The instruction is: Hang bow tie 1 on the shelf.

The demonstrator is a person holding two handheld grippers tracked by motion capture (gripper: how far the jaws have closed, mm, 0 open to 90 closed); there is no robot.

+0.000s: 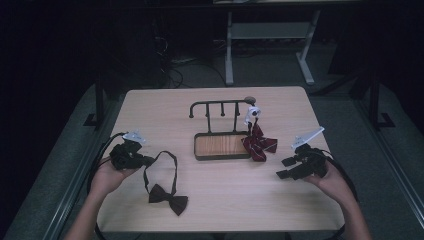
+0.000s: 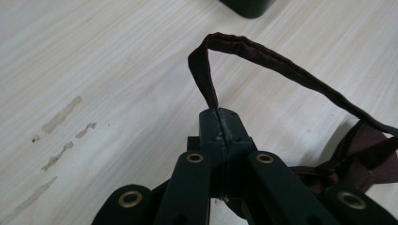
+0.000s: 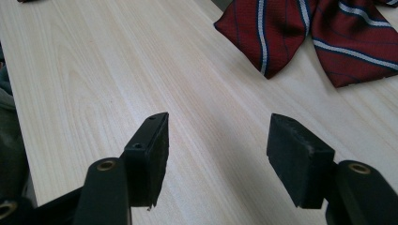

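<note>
The left hand-held gripper [image 2: 219,123] has its jaws pressed together on the neck strap [image 2: 281,65] of the dark bow tie [image 1: 168,198], pinching one end of the loop so the band arches up off the tabletop [image 1: 220,200]. In the high view this gripper sits left of the rack [image 1: 222,131], with the bow itself lying nearer the person. The right hand-held gripper [image 3: 218,154] is spread wide and holds nothing, low over bare wood to the right of the rack. A red striped bow tie [image 1: 259,144] hangs at the rack's right end, draped against its wooden tray base [image 1: 220,146].
</note>
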